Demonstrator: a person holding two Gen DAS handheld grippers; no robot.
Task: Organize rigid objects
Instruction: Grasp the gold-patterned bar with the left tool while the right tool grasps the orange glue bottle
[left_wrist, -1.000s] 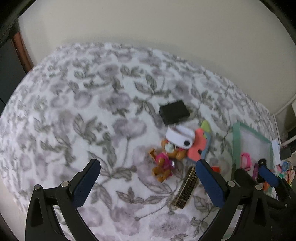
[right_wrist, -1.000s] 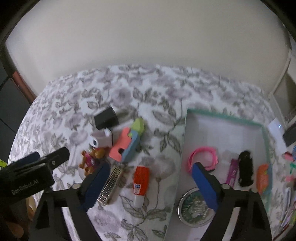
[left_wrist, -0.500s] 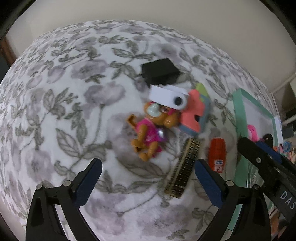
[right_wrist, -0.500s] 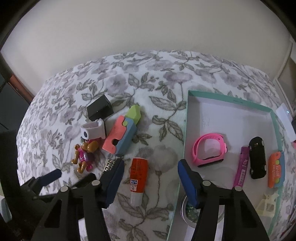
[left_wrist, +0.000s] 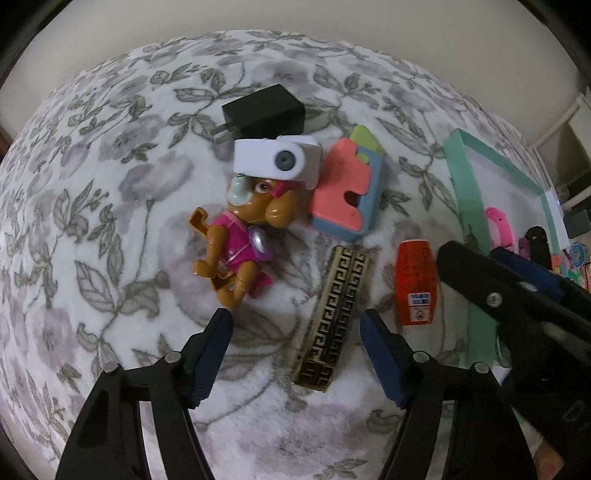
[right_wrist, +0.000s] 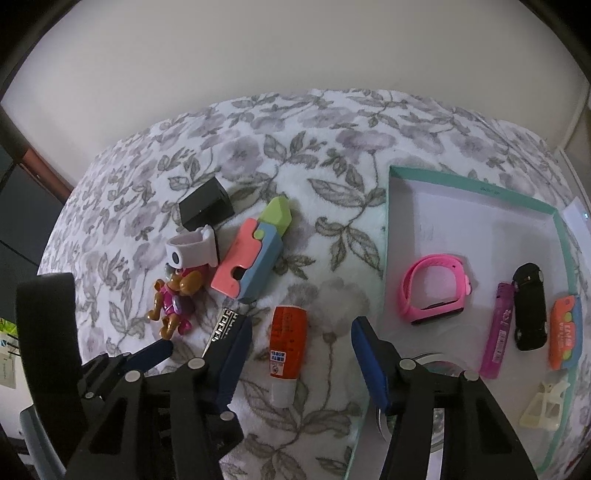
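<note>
Your left gripper (left_wrist: 295, 325) straddles the lower half of the gold-and-black bar (left_wrist: 332, 317), a flat rectangular piece with a Greek-key pattern, lying near the bottom centre of the left wrist view on the floral blanket (left_wrist: 110, 184); its blue fingers (left_wrist: 212, 350) have just been closing, yet gaps show on both sides of the bar, so they grip nothing. Your right gripper (right_wrist: 299, 343), low in the right wrist view, has its fingers (right_wrist: 232, 354) half-narrowed on either side of the orange glue stick (right_wrist: 286, 343), apart from it. The stick has a white cap end and a small printed label; the writing is too small to read. Above sit a brown toy dog in pink (left_wrist: 243, 236), a white camera-like piece (left_wrist: 277, 162), a pink-blue-green block (left_wrist: 347, 192) and a black plug adapter (left_wrist: 266, 110). At right, the teal-rimmed tray (right_wrist: 388, 229) holds a pink wristband (right_wrist: 432, 288).
</note>
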